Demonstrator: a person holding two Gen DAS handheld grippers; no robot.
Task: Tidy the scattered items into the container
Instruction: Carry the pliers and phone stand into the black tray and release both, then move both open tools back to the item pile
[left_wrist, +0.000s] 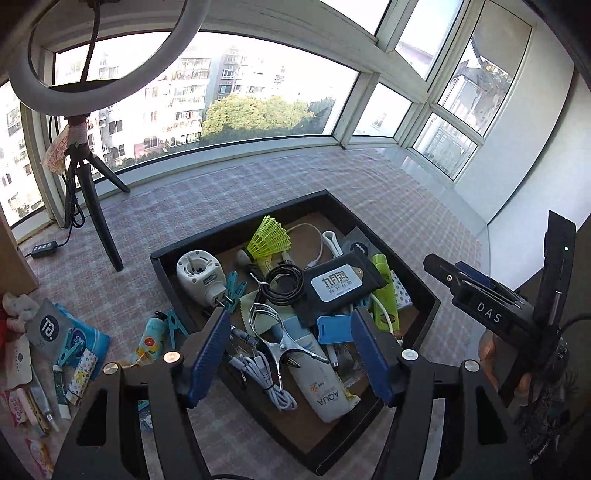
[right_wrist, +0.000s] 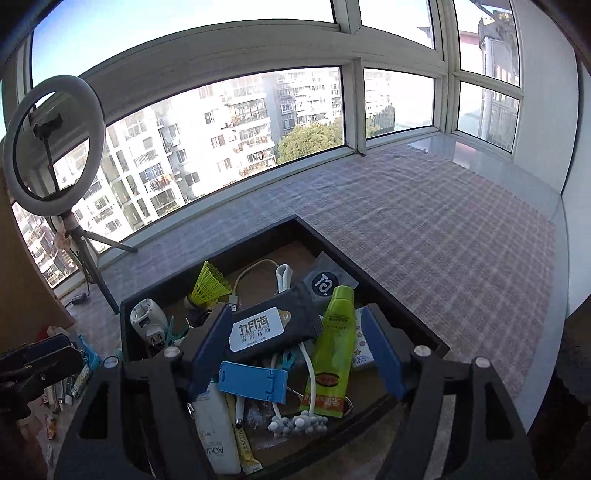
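Observation:
A black shallow box (left_wrist: 236, 229) (right_wrist: 373, 266) sits on the checked cloth and holds several items: a yellow shuttlecock (left_wrist: 267, 238), a white plug device (left_wrist: 199, 273), a dark pouch with a white label (left_wrist: 341, 284) (right_wrist: 266, 326), a green tube (right_wrist: 334, 343), a blue phone stand (right_wrist: 253, 380), a metal clip (left_wrist: 280, 339) and a white AQUA bottle (left_wrist: 325, 387). My left gripper (left_wrist: 290, 323) is open and empty above the box's near left part. My right gripper (right_wrist: 295, 321) is open and empty above the box; it also shows in the left wrist view (left_wrist: 480, 295).
Scattered items lie left of the box: a hand-cream tube (left_wrist: 149, 338), a blue clip (left_wrist: 173, 326), a grey sachet (left_wrist: 46, 326), blue packets (left_wrist: 83, 341) and small tubes. A ring light on a tripod (left_wrist: 92, 184) (right_wrist: 55, 147) stands at the back left by the window.

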